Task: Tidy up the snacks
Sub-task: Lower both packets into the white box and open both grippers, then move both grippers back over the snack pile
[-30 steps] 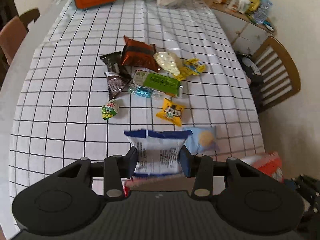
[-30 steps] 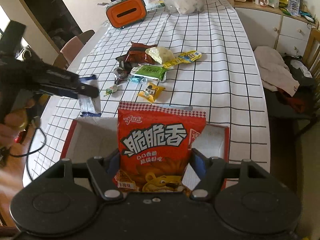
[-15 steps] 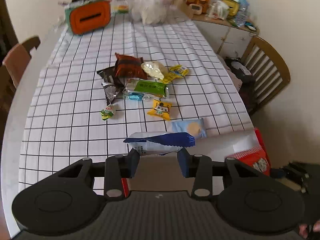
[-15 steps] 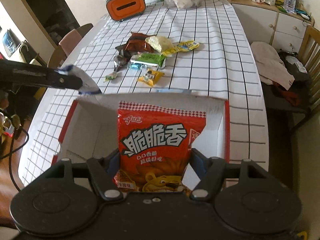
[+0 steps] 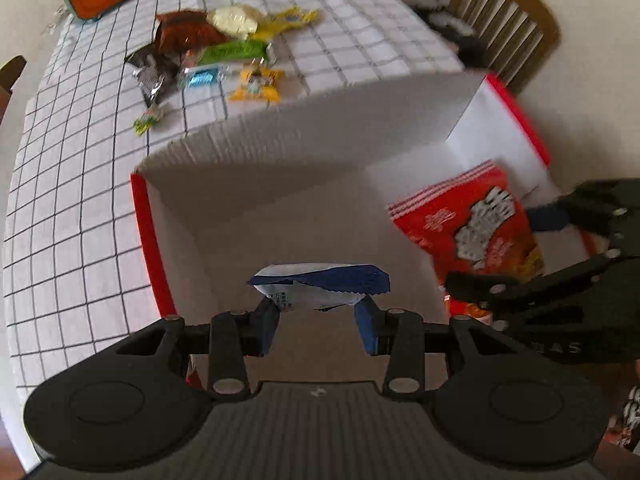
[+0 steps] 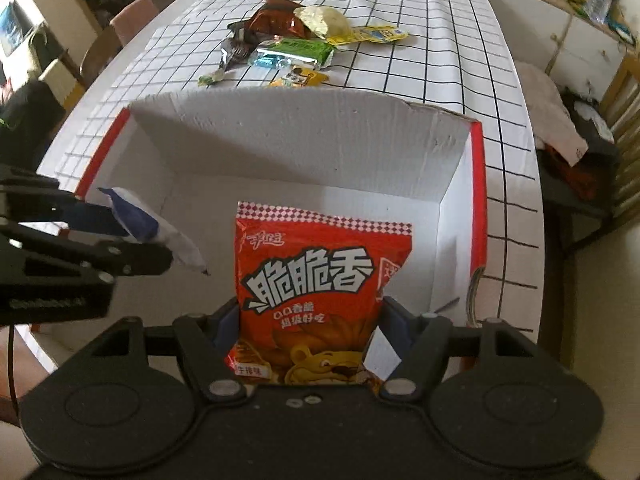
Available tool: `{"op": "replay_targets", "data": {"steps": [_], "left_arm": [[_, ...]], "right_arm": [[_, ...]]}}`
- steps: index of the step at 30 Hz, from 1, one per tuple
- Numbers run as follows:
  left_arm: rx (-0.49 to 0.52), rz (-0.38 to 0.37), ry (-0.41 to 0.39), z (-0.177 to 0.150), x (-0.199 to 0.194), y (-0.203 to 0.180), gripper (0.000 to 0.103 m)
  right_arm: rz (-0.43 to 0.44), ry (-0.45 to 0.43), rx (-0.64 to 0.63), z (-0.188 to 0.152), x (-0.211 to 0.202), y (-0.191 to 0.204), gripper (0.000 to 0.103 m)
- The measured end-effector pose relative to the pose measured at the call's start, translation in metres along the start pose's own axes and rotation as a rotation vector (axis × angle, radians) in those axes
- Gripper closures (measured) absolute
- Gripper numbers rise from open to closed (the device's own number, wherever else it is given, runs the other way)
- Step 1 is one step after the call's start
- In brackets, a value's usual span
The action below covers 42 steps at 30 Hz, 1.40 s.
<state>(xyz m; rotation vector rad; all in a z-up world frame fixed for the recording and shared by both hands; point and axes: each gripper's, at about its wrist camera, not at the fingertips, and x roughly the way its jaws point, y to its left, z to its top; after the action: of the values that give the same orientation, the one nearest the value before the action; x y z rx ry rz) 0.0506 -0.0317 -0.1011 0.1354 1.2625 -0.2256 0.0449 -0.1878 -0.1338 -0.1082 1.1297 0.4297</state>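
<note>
The left gripper has its jaws clamped on a blue-and-white foil snack packet; the right gripper grips a red crinkled snack bag (lion print); both hang inside the red-edged white cardboard box on the grid-clothed counter.

Big white characters 脆脆香 across the red snack bag, smaller 超级好吃 beneath (the top-left logo too small to read); the blue-and-white packet's print is illegible.

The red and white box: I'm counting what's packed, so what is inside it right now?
Inside the box, only two held packets show: the red packet in the right gripper, the blue packet in the left gripper. They hide part of the floor.
</note>
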Motion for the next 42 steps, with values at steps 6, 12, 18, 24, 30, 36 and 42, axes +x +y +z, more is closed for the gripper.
{"op": "replay_targets", "data": {"steps": [6,12,18,24,30,36,42], "left_arm": [[0.037,0.022,0.059,-0.008,0.016,-0.006,0.063],[0.031,-0.001,0.079,-0.009,0.016,-0.006,0.062],[0.02,-0.037,0.041,-0.01,0.002,-0.003,0.053],[0.013,-0.052,-0.039,-0.006,-0.023,0.0,0.048],[-0.021,-0.051,-0.129,0.002,-0.052,0.01,0.039],[-0.059,-0.001,-0.219,0.015,-0.072,0.028,0.031],[-0.094,0.036,-0.281,0.039,-0.085,0.054,0.023]], "right_arm": [[-0.036,0.011,-0.025,-0.001,0.001,0.006,0.031],[-0.039,0.016,-0.017,-0.004,-0.001,0.008,0.03],[-0.022,-0.009,0.016,-0.004,-0.011,0.006,0.025],[0.006,-0.062,0.04,0.003,-0.033,0.003,0.022],[0.032,-0.136,0.042,0.018,-0.058,0.002,0.018],[0.044,-0.19,0.026,0.041,-0.072,0.001,0.014],[0.039,-0.218,0.043,0.07,-0.076,-0.007,0.008]]}}
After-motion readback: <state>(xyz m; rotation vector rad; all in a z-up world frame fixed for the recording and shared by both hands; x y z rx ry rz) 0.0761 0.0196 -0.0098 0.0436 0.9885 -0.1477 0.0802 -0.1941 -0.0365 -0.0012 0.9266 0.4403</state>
